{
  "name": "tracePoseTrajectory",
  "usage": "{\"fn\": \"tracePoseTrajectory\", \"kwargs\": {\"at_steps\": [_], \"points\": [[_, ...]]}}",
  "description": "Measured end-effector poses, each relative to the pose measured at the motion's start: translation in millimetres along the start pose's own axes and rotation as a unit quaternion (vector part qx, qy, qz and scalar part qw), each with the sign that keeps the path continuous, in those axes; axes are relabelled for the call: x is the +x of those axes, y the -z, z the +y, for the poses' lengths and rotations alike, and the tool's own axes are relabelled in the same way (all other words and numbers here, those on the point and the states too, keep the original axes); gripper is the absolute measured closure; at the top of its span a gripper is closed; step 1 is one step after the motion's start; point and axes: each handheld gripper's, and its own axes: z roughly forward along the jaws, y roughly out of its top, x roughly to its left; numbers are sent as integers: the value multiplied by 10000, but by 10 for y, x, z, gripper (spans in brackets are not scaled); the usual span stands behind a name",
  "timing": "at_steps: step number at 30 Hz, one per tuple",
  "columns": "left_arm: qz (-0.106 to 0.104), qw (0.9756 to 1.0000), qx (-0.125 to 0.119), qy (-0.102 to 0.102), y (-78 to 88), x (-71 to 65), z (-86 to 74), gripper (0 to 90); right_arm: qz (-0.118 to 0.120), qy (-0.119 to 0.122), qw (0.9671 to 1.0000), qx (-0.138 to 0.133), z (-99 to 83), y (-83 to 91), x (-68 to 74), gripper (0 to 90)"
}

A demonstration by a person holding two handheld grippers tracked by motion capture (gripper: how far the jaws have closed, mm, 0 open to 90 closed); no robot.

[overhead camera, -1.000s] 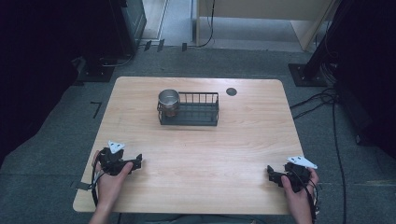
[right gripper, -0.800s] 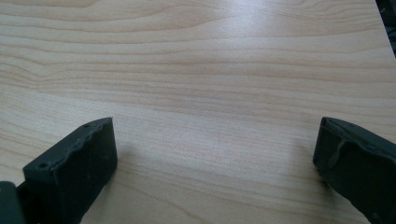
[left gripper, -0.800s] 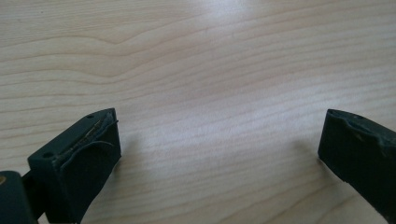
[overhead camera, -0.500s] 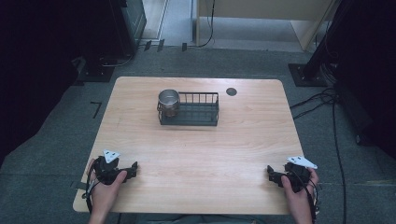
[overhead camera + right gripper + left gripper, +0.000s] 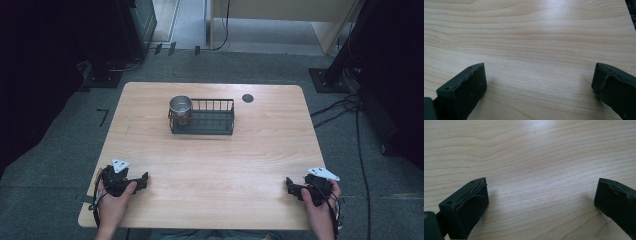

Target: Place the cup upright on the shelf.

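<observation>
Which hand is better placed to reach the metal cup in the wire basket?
Probably the left. The metal cup stands at the left end of the wire basket, nearer the left tongs than the right tongs. Both are open and empty.

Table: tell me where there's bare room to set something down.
The table is bare across its middle, between the wire basket and the left claw and right claw. Both far corners are free too. Only the basket, with the metal can at its left end, is crowded.
</observation>
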Motion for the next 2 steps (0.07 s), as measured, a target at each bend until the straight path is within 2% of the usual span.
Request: {"fn": "tracePoseTrajectory", "kwargs": {"at_steps": [2], "points": [[58,10000,-2,64,-6,-14,7,0,1,3,10000,-1,0,0,0,0]]}}
